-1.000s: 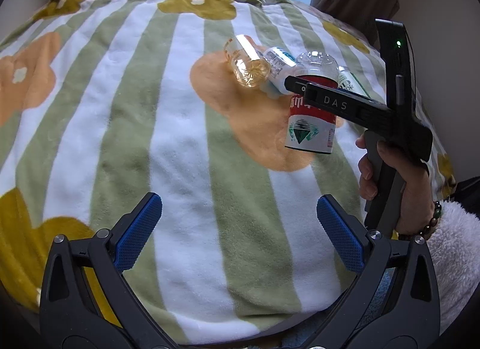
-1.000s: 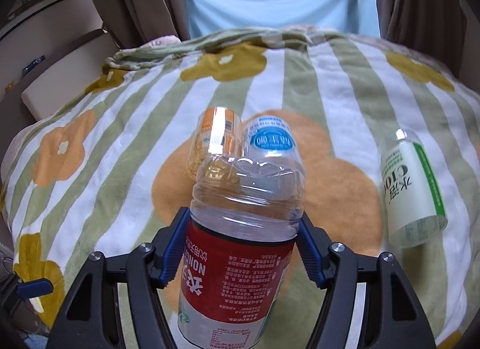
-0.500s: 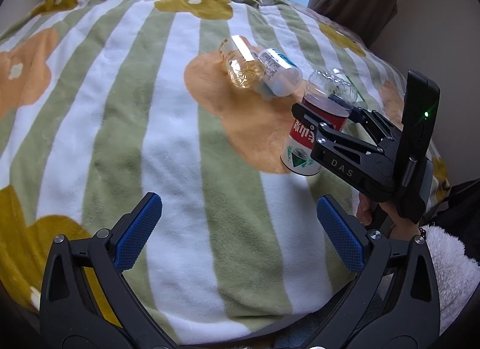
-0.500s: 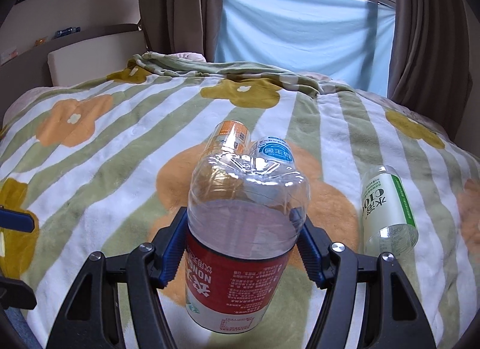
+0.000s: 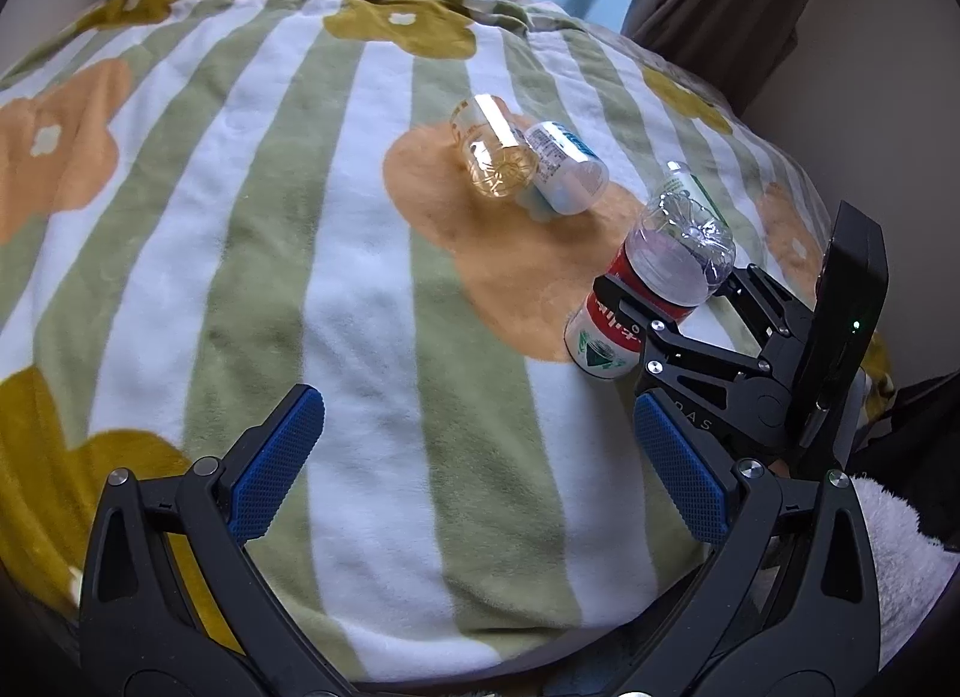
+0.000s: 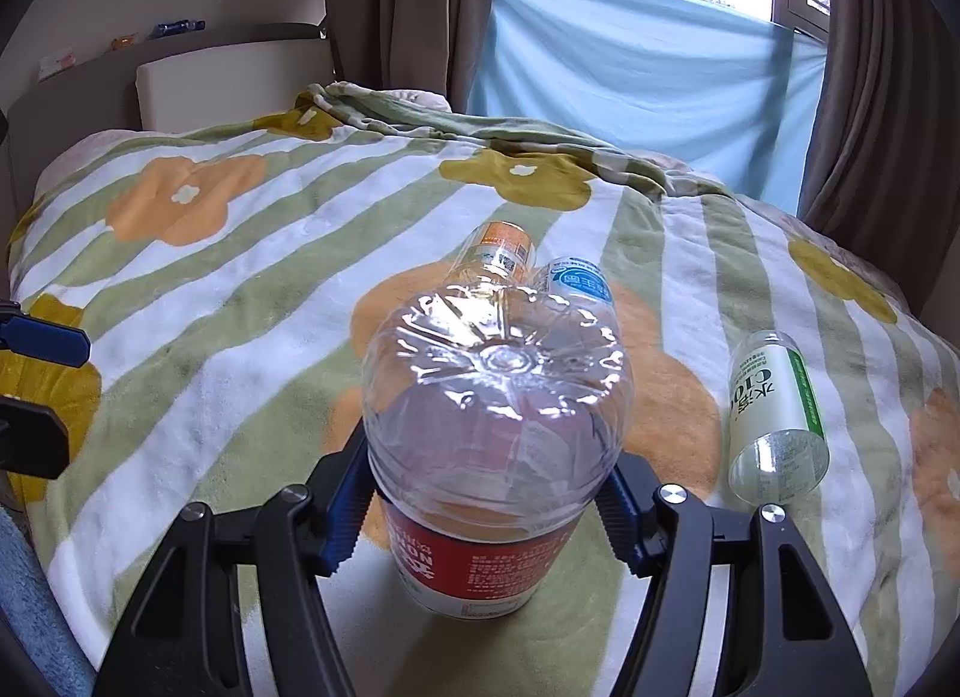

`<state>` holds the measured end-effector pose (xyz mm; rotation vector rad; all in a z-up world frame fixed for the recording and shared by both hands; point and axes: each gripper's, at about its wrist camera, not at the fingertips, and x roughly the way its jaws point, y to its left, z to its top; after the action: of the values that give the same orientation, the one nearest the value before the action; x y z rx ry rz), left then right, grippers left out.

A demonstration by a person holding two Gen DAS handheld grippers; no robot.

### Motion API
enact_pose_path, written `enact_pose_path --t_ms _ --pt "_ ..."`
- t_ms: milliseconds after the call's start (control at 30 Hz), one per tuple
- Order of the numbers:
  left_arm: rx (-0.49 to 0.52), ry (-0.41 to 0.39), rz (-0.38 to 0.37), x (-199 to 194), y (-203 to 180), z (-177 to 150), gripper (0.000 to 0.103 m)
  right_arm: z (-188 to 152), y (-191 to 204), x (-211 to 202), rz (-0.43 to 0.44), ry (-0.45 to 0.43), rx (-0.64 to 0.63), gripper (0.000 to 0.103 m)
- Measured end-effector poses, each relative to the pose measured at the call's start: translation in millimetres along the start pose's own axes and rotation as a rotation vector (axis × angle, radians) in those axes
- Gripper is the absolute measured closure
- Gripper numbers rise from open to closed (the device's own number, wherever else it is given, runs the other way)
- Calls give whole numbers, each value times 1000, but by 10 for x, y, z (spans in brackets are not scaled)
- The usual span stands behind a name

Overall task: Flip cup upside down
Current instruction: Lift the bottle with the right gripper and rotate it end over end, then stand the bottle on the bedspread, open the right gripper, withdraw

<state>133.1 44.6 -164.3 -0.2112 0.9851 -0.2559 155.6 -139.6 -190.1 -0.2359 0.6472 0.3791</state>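
Left wrist view: the left claw [image 5: 474,466] is spread and empty above the bed blanket [image 5: 372,301], out of the way. To its right, the right claw [image 5: 663,301] pinches the red-labelled cup [image 5: 654,292], closed base up and mouth down at the blanket, seemingly for setting down inverted. Whether the rim touches is unclear

Right wrist view: both pads [image 6: 345,508] squeeze the cup's [image 6: 498,427] waist. Only here a green-labelled cup [image 6: 777,412] lies plainly on its side, near the right

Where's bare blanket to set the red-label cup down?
Free: the striped blanket between the left gripper and the amber cup. Crowded: the orange flower, with amber and blue-label cup, and the green-label cup beside the right gripper.
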Motion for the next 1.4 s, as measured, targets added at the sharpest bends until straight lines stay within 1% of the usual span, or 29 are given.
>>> enact_pose_path --t_ms 100,167,233,300,367,433,500,600,700,833,1000,1100,1233,1400 --pt "-7 -3 -2 -13 21 4 0 9 15 -17 -2 -11 -2 42" --pt "-11 -6 -2 -17 30 12 0 26 14 -23 16 -13 3 41" --pt "-14 -9 -4 -23 32 20 0 43 20 3 18 2 -4 36" --pt "-16 -13 -4 -31 33 29 0 48 23 26 11 8 -6 25" --pt "-18 -16 -5 -38 31 36 0 45 16 33 3 2 -2 18" --pt "-19 -18 -6 -47 32 38 0 39 1 37 0 -4 7 14" --pt "-20 -22 -5 -53 33 40 0 33 -17 51 -4 -5 20 1" --pt "-23 -40 7 -80 33 49 0 11 -48 73 1 -12 41 0" --pt "-34 -49 4 -98 49 69 0 -17 -66 107 18 -3 59 0" --pt "-39 -59 10 -130 54 89 0 -28 -83 90 23 -27 69 0" --pt "-41 -72 20 -192 41 99 0 5 -61 9 9 -50 44 0" --pt "-39 -86 30 -266 11 100 0 30 -32 -67 -18 -56 15 0" --pt "-31 -126 42 -462 -69 89 0 66 -24 -260 -15 -70 10 0" --pt "6 -213 83 -856 -255 101 0 194 9 -762 -12 -128 8 0"
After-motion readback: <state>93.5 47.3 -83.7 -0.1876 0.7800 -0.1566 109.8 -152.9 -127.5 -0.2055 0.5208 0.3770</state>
